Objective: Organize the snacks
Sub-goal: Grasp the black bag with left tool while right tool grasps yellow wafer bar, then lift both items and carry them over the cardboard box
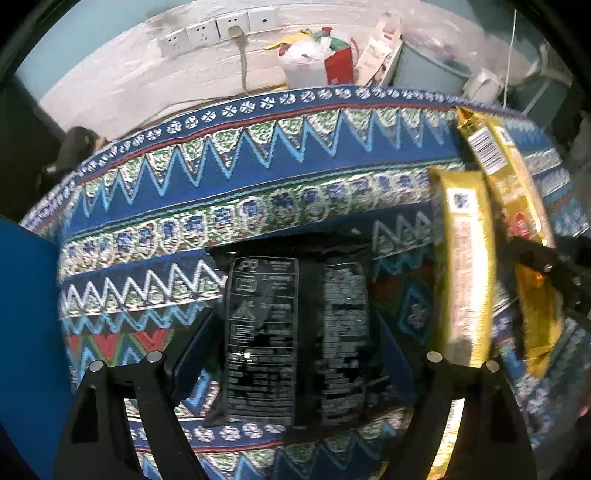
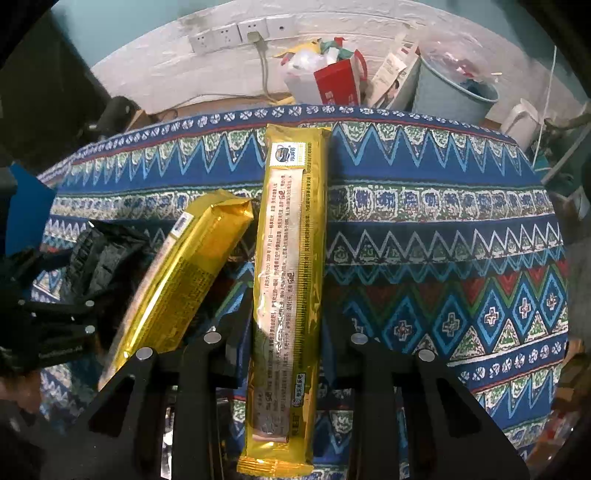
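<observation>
In the left wrist view my left gripper is shut on a black snack packet with white print, held between the blue pads above the patterned tablecloth. Two gold snack packs lie to its right. In the right wrist view my right gripper is shut on a long gold snack pack that points away from me. A second gold pack lies tilted at its left. The black packet and the left gripper show at the far left.
Beyond the table's far edge stand a wall with sockets, a white bag and red bag of rubbish, a grey-blue bin and a white kettle. A blue panel is at the left.
</observation>
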Demonstrator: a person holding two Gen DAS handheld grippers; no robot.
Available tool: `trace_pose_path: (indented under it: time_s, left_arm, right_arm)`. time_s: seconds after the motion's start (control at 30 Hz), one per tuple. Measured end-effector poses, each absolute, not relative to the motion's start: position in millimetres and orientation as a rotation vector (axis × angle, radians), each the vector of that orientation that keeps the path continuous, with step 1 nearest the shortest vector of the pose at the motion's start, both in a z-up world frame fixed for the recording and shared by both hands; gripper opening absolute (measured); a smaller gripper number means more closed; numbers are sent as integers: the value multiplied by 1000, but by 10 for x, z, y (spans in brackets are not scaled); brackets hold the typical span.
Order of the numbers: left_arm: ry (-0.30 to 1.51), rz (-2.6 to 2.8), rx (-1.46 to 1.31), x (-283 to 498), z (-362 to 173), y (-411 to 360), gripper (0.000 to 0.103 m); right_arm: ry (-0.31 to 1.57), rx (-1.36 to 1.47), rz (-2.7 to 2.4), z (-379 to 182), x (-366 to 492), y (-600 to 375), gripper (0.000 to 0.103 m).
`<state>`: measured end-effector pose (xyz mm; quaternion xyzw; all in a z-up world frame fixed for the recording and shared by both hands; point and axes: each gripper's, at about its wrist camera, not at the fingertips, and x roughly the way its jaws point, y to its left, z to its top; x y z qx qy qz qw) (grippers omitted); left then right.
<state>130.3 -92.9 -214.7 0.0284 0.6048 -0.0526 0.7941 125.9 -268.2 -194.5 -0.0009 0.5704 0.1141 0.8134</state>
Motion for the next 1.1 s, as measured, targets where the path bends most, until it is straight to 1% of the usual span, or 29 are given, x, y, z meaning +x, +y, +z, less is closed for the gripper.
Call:
trace_pose_path:
  time_s: [0.2,0.27,0.33,0.37,0.4,0.67,1.1]
  left_arm:
    - [1287,-112,115,1280,-2191,-1027,85]
    - [1275,-103,156,1251,-2204,-1092,82]
    - [1250,-113,157,1223,-2182,-1130,66]
    - [1248,-110,154,1217,-2166,-1139,61]
    - [1246,-108,148,1193,-2142,-1143,59]
    - [1231,-110,77,1118,-2005,-927,58]
    - [1139,-136,37,900,-1382,-619,58]
  right_arm:
    - [1196,13,262,-1854,1257,-2671,29]
    - [1188,13,267,-1819,1244,-2653,29]
    - [1180,18,273,-1770,1236,-2640,29]
    - [1175,20,275,-1747,1237,-2630,29]
    - [1170,21,277,-1717,1238,-2627,29]
    - [1140,18,310,-1546,1188,-2507,29]
    - [1082,8,367,-1209,1091,-2298,29]
